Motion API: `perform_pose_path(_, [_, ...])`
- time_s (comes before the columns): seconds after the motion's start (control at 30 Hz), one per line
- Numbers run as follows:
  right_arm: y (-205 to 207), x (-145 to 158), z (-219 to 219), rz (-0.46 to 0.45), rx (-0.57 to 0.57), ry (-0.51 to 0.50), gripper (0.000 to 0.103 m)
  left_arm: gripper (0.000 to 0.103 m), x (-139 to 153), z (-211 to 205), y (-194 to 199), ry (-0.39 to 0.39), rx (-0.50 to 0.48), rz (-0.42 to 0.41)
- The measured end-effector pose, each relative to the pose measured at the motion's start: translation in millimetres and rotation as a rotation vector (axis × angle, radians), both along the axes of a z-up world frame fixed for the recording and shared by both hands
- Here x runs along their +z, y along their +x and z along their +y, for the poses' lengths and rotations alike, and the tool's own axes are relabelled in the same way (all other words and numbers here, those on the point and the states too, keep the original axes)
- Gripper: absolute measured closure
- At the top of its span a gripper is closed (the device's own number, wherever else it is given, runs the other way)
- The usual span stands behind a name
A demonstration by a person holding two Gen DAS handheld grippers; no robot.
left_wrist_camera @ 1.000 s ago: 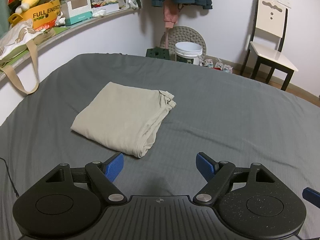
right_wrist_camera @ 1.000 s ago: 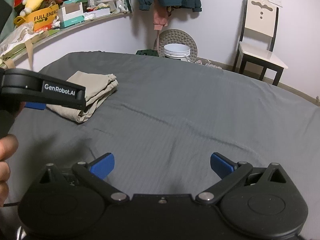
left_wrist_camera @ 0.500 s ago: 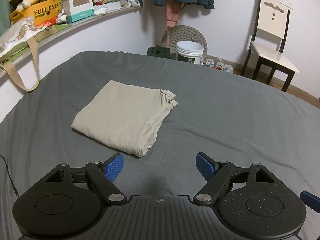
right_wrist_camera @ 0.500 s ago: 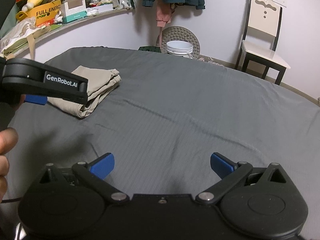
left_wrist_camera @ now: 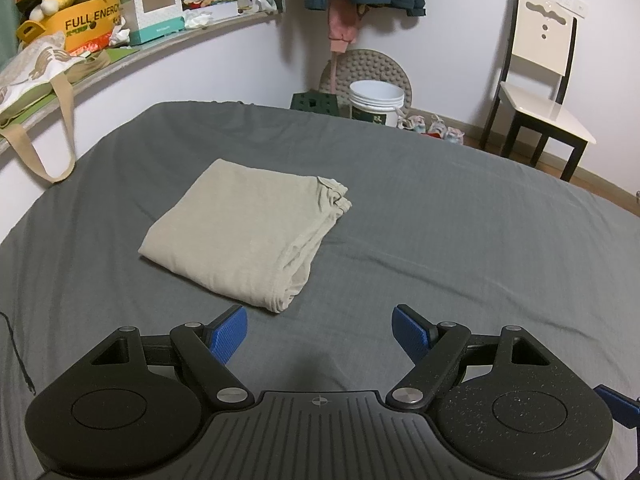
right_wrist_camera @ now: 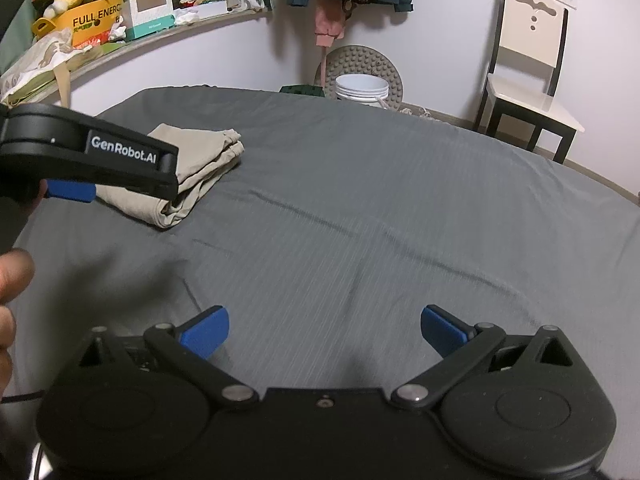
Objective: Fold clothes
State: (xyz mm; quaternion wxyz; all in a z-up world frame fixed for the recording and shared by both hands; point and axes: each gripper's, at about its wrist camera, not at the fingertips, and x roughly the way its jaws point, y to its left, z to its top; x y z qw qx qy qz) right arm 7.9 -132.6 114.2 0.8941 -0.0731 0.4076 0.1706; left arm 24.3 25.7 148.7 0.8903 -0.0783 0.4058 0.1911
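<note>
A beige garment (left_wrist_camera: pixel 244 236) lies folded into a neat rectangle on the grey bed sheet (left_wrist_camera: pixel 460 248). My left gripper (left_wrist_camera: pixel 320 334) hovers just short of its near corner, open, with nothing between the blue pads. In the right wrist view the same folded garment (right_wrist_camera: pixel 200 168) sits at the left, partly hidden behind the left gripper's black body. My right gripper (right_wrist_camera: pixel 324 330) stands open over bare sheet, well to the right of the garment. A hand (right_wrist_camera: pixel 10 292) shows at that view's left edge.
A cluttered shelf (left_wrist_camera: pixel 132 40) with boxes, a plush toy and a tote bag runs along the left wall. Beyond the bed stand a white bucket (left_wrist_camera: pixel 376 102), a round mat, shoes and a white chair (left_wrist_camera: pixel 540 92). Jackets hang on the wall.
</note>
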Motion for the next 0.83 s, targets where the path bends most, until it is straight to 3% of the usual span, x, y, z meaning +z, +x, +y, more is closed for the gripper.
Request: perform_pose_path(0.83, [1.8,-2.8,1.8,0.026,0.002,-0.003,0.0,0.023,-3.8,6.0,2.2,-0.03,0.007,0.012])
